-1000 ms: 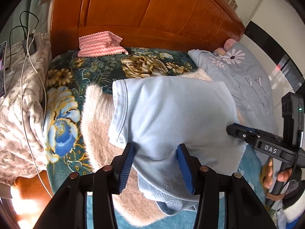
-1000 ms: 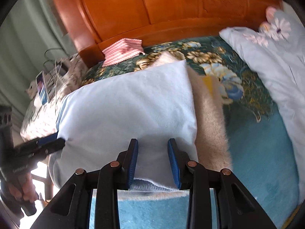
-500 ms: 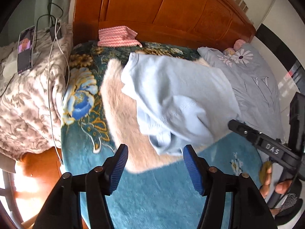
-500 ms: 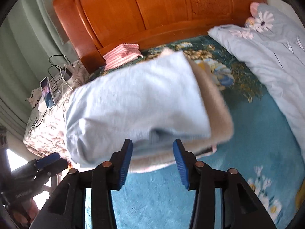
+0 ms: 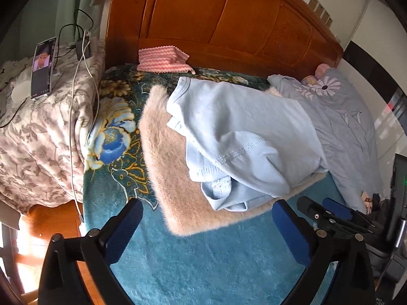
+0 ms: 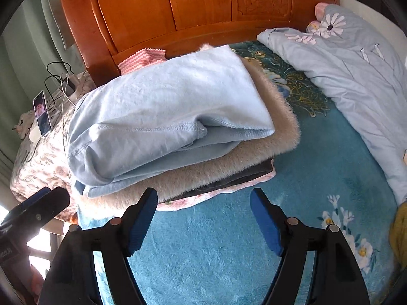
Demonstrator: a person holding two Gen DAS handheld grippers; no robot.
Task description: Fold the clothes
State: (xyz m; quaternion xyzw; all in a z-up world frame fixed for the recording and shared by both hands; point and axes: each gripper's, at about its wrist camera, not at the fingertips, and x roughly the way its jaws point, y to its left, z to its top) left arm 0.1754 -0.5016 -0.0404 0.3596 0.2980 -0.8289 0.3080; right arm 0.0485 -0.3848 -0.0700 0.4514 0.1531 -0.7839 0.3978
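Both the left gripper [image 5: 207, 231] and the right gripper [image 6: 203, 218] have jaws wide apart, holding nothing, above the bed [image 6: 318, 167]. The folded light blue garment [image 6: 165, 106] lies on a beige fluffy one [image 5: 173, 178], over perhaps two more layers, toward the headboard [image 6: 203, 7].

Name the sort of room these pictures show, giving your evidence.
Most likely a bedroom: a carved wooden headboard, a teal floral blanket spread over the bed, and a quilt lying beside a stack of folded clothes.
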